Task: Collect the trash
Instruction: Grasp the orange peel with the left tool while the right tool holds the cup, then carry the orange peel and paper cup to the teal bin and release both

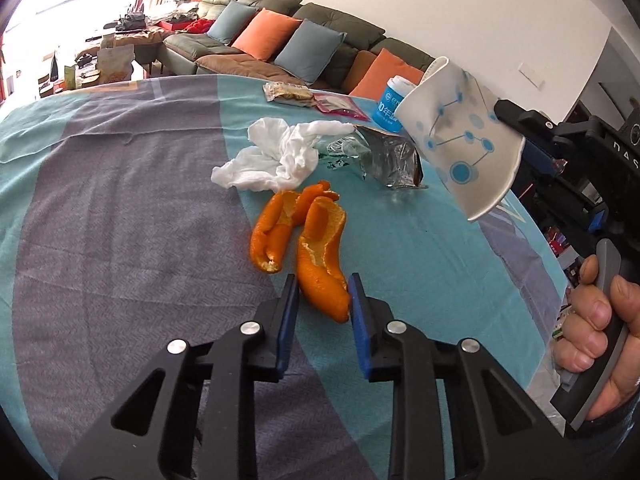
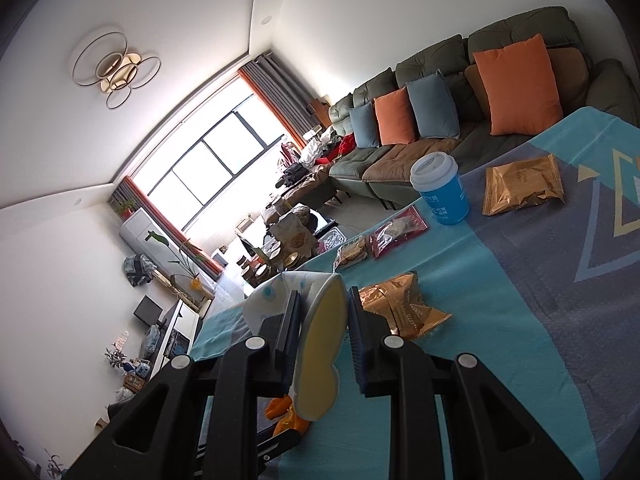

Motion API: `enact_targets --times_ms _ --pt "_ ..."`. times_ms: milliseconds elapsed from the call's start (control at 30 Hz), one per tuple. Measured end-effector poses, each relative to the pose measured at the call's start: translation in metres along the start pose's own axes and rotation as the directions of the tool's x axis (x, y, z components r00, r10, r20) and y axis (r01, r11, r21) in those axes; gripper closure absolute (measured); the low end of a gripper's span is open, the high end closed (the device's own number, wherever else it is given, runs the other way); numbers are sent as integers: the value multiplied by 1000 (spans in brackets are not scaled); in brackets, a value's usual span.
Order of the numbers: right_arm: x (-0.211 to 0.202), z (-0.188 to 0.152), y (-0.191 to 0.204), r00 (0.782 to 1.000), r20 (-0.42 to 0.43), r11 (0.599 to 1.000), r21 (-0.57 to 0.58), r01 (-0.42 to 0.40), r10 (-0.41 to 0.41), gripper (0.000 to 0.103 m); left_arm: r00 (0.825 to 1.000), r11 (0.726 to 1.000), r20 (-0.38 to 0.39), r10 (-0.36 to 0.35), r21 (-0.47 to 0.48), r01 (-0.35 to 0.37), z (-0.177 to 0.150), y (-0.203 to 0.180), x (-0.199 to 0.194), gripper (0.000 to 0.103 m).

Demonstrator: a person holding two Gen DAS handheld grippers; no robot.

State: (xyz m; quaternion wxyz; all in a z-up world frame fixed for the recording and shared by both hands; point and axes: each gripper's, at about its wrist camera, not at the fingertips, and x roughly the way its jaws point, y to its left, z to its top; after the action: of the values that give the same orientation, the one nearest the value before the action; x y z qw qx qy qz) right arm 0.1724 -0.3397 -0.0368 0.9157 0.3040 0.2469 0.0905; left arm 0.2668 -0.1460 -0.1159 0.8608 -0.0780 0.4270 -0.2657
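Our left gripper (image 1: 322, 286) clamps the near end of an orange peel (image 1: 322, 252) between its 2 pads — the strip's long axis runs straight ahead of the fingers, on the tablecloth (image 1: 120, 220). Our right gripper (image 2: 324, 304) pinches a crushed paper cup (image 2: 320, 360) — aloft.

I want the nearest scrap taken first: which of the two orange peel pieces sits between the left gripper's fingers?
The longer peel piece with its pale inside showing; its near end lies between the left gripper. The smaller curled peel lies beside it, outside the fingers.

matt woven tablecloth (image 1: 120, 200), glossy orange peel (image 1: 320, 264), crinkled foil wrapper (image 1: 394, 160)
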Motion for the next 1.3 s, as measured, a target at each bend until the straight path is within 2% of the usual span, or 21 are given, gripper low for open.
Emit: enact_targets --times_ms 233,367,500,667,833,1000,1200,1300 --pt "-2 -2 -2 1000 2 1000 -2 -2 2 82 1000 1000 20 -20 7 20 -4 -1 -8 84" --pt "-4 -3 1 1000 5 1000 -12 -7 8 82 998 999 60 -27 32 25 -4 -4 -23 85" --pt "-4 -4 5 1000 4 1000 -25 -17 17 82 995 999 97 -20 39 16 -5 -5 -41 85" --pt "-6 -6 15 999 3 998 -42 -36 36 82 985 999 170 25 18 -29 -5 5 -78 85" --pt "-6 -11 32 998 -8 996 -64 -65 64 82 960 995 260 101 -11 -102 -7 21 -125 85" --pt "0 -23 59 993 -47 989 -101 -109 105 82 921 979 333 205 -63 -195 -19 45 -175 85" --pt "18 -45 99 979 -123 973 -144 -180 163 82 877 948 364 314 -167 -270 -43 85 -228 85" --pt "31 -59 126 964 -173 957 -171 -234 204 82 852 928 375 366 -219 -302 -52 107 -252 85"
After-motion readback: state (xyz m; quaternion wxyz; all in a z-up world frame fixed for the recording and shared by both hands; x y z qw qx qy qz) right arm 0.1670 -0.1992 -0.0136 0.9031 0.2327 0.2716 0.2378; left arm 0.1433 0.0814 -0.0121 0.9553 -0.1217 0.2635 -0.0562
